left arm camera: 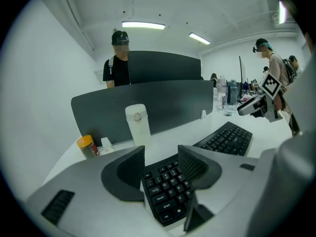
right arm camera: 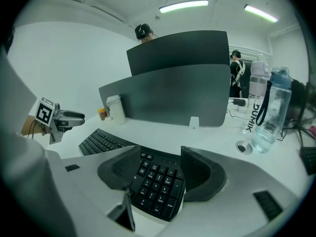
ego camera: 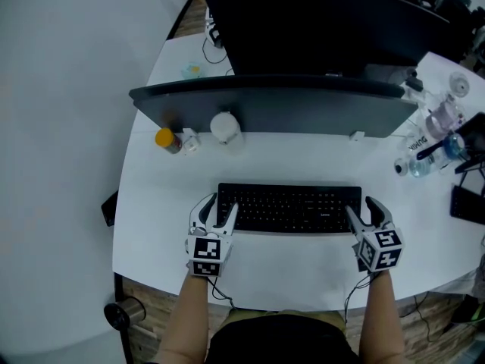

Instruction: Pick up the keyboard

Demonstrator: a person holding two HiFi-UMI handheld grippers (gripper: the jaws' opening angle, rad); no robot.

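Left gripper has its fingers apart, straddling the keyboard's left end. Right gripper, same deal on the right end.

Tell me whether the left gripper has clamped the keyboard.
No, the jaws of the left gripper stand apart over the end of the keyboard, not pressed on it.

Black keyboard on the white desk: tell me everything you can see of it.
The black plastic keyboard is full-size, with white key legends and a number pad at its right end. It lies flat, keys up, on the white desk, its long side along the desk's front edge, in front of the dark grey divider panel. The left gripper has its open jaws about the keyboard's left end, and the right gripper about the number-pad end. No pad visibly presses on it.
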